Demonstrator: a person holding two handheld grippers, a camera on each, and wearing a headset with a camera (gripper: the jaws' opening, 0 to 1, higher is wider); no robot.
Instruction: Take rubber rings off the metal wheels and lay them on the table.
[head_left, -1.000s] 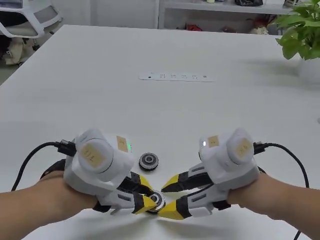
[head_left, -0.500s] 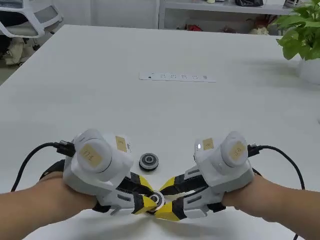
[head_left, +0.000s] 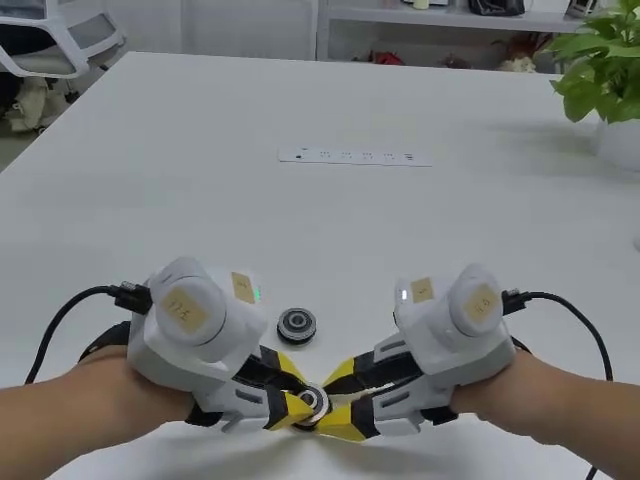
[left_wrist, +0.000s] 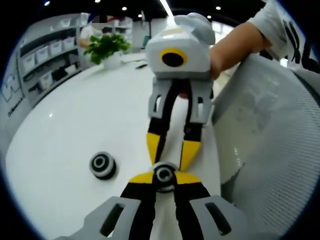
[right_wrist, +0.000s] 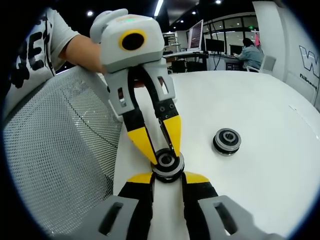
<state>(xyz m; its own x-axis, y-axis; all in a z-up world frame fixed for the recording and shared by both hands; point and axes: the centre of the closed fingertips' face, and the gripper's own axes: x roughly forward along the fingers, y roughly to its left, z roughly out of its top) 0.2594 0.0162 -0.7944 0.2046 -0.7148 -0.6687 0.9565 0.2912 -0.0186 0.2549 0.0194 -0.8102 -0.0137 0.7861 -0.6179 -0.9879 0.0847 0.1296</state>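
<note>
Rubber ring (right_wrist: 168, 174) is the black band round the small wheel (right_wrist: 167, 161) that both tools have between them, by the near edge of the tabletop (head_left: 320, 230). The left hand-held gripper (right_wrist: 163, 154) is closed on the wheel, its yellow tips on opposite sides of the rim. The right hand-held gripper (left_wrist: 170, 164) comes in from the facing side and is closed on the same wheel, so all four tips meet round it. Whether any tip sits on rubber alone or on metal, I cannot tell.

On handling, I judge the wheel to be stiff and heavy for its size, so it won't give under the jaws. The ring looks soft, stretchy and grippy, and probably sits tight on the rim. It should not slip, but it will likely resist and may flick away once one side comes free. The best hold seems to be one tool clamping bare metal at the hub, the other nipping the ring's outer edge alone and rolling it sideways over the lip. Squeezing across the ring would only press it harder in place.

Just beyond the tips, a second wheel (head_left: 297, 323) lies flat on the tabletop with its black ring on. Farther out lies a white power strip (head_left: 355, 155), and a potted plant (head_left: 600, 60) stands at the far right.
</note>
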